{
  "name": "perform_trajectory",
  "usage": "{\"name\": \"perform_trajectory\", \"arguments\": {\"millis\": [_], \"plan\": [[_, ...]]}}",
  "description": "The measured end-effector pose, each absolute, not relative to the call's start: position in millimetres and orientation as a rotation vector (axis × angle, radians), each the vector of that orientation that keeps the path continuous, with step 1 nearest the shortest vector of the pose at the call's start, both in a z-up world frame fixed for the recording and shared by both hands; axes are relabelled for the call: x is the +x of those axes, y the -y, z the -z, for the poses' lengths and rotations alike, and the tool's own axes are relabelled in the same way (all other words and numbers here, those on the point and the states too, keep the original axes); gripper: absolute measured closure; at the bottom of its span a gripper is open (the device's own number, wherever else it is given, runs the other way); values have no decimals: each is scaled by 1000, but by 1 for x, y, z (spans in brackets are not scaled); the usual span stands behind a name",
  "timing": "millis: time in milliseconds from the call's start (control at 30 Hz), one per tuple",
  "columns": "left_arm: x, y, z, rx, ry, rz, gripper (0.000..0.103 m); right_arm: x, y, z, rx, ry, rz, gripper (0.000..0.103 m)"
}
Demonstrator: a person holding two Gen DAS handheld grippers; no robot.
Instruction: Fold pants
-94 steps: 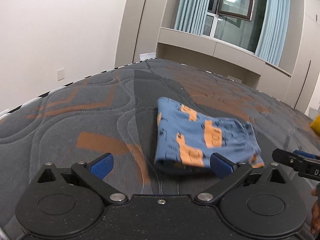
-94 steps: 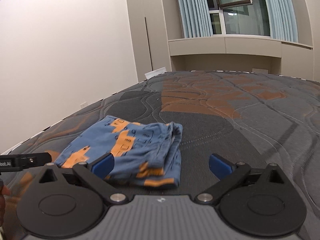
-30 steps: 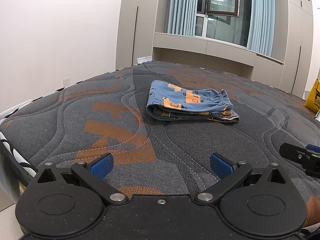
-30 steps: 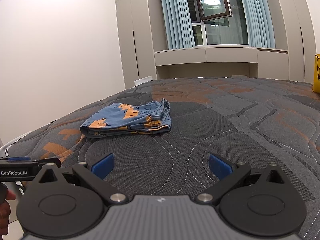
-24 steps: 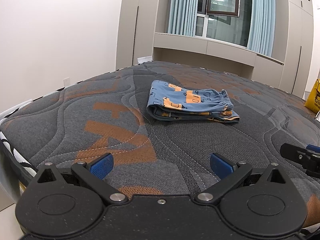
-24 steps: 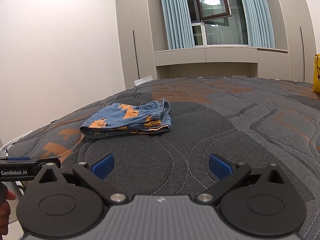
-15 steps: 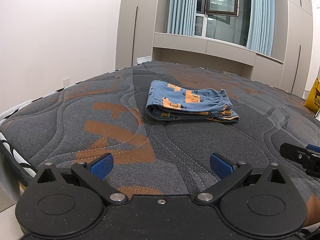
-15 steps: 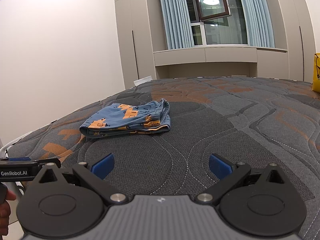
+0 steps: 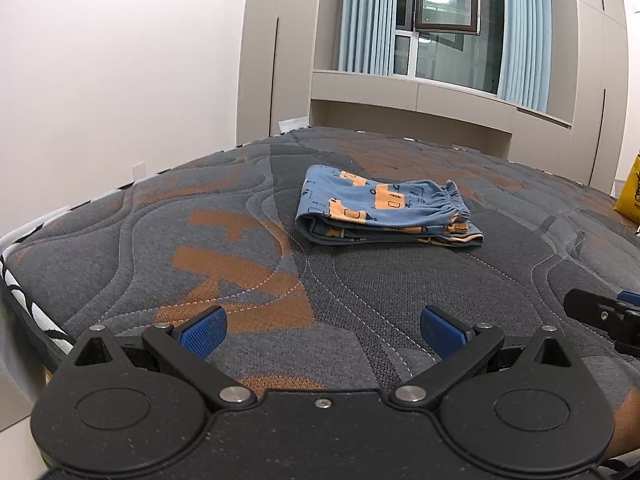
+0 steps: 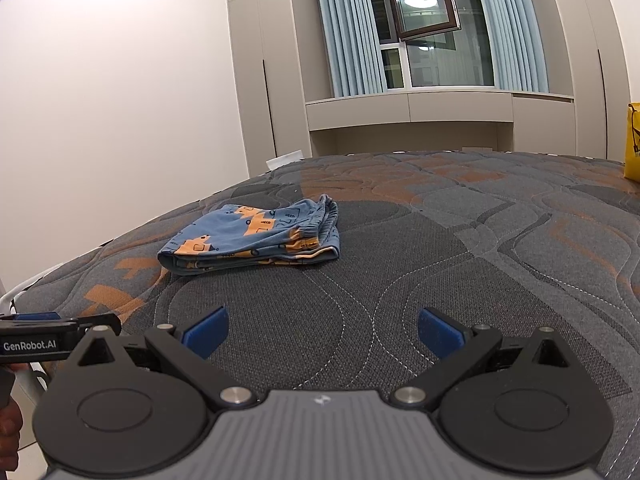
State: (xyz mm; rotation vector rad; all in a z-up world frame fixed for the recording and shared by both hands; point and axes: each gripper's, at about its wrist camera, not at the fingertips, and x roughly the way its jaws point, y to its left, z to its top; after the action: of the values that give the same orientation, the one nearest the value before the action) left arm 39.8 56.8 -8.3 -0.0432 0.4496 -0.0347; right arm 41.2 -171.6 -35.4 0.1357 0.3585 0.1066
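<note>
The blue pants with orange print [image 9: 384, 210] lie folded into a compact stack on the grey and orange mattress [image 9: 200, 248]. They also show in the right wrist view [image 10: 256, 240], left of centre. My left gripper [image 9: 320, 330] is open and empty, held low near the mattress's front edge, well short of the pants. My right gripper [image 10: 320, 330] is open and empty, also well back from the pants. Each gripper shows at the side edge of the other's view.
The mattress edge [image 9: 24, 280] drops off at the near left. A yellow bag [image 9: 630, 196] stands at the far right; it also shows in the right wrist view [image 10: 632, 140]. Wall, cabinets and a curtained window [image 9: 444, 24] lie beyond the bed.
About three seconds ago both grippers were right at the folded pants; they have since drawn back toward the front edge. In the last second almost nothing has moved.
</note>
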Motion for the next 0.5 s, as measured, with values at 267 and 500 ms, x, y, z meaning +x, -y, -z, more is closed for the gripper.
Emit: {"name": "perform_trajectory", "arguments": {"millis": [267, 500], "plan": [[40, -58, 7, -49, -443, 48, 1, 42, 172, 36, 139, -360, -104, 0], [40, -57, 8, -40, -440, 53, 1, 42, 172, 36, 139, -361, -105, 0]]}}
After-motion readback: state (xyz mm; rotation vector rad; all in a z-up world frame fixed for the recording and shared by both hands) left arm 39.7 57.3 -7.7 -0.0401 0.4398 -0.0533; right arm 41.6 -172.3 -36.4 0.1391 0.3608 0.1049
